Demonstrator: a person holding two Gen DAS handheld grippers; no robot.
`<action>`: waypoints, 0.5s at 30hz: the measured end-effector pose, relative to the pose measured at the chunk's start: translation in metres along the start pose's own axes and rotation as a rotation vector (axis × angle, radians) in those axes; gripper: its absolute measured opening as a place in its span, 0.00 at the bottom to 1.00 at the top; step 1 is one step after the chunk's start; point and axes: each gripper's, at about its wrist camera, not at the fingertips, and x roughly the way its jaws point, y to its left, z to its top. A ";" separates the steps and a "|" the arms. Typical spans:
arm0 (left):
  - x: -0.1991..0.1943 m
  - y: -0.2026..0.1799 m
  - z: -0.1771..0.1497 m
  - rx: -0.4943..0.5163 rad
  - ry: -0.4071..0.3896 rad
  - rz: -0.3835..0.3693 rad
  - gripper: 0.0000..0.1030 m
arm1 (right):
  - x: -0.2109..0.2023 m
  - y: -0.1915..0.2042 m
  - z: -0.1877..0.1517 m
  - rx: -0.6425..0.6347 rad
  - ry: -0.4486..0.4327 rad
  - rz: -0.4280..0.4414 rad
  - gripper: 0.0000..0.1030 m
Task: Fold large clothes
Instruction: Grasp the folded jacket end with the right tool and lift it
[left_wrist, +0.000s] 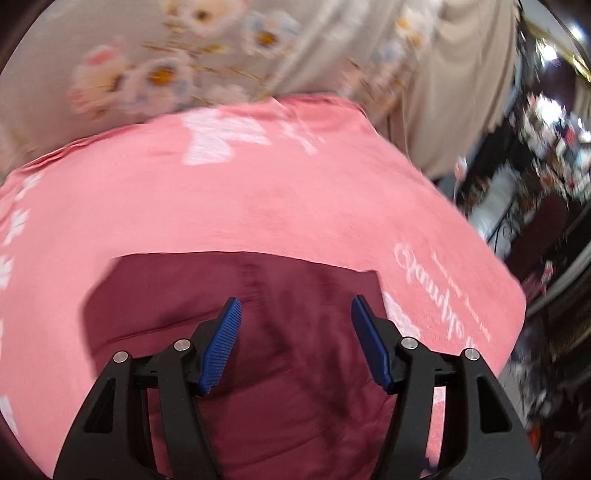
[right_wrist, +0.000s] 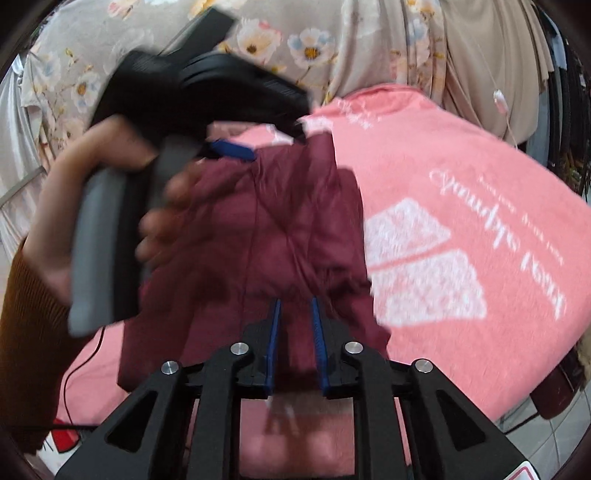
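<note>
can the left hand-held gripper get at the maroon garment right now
Probably yes. The left hand-held gripper stands open right above the maroon garment, with nothing visible between its pads and the cloth.

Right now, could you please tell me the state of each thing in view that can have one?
Maroon garment: partly folded, creased, lying on the pink cover.
Pink cover: spread flat, white print facing up.
Floral curtain: hanging behind the cover.
Left gripper: fingers open, nothing between them, above the garment.
Right gripper: fingers narrowly apart, with maroon cloth between them; a grip cannot be confirmed.
</note>
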 end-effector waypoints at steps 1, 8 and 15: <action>0.011 -0.006 0.001 0.007 0.016 0.003 0.57 | 0.005 -0.003 -0.005 0.008 0.020 -0.005 0.14; 0.084 -0.027 -0.002 0.031 0.100 0.089 0.54 | 0.032 -0.019 -0.020 0.034 0.064 -0.017 0.09; 0.119 -0.024 -0.013 0.052 0.102 0.170 0.55 | 0.049 -0.024 -0.027 0.032 0.070 -0.020 0.09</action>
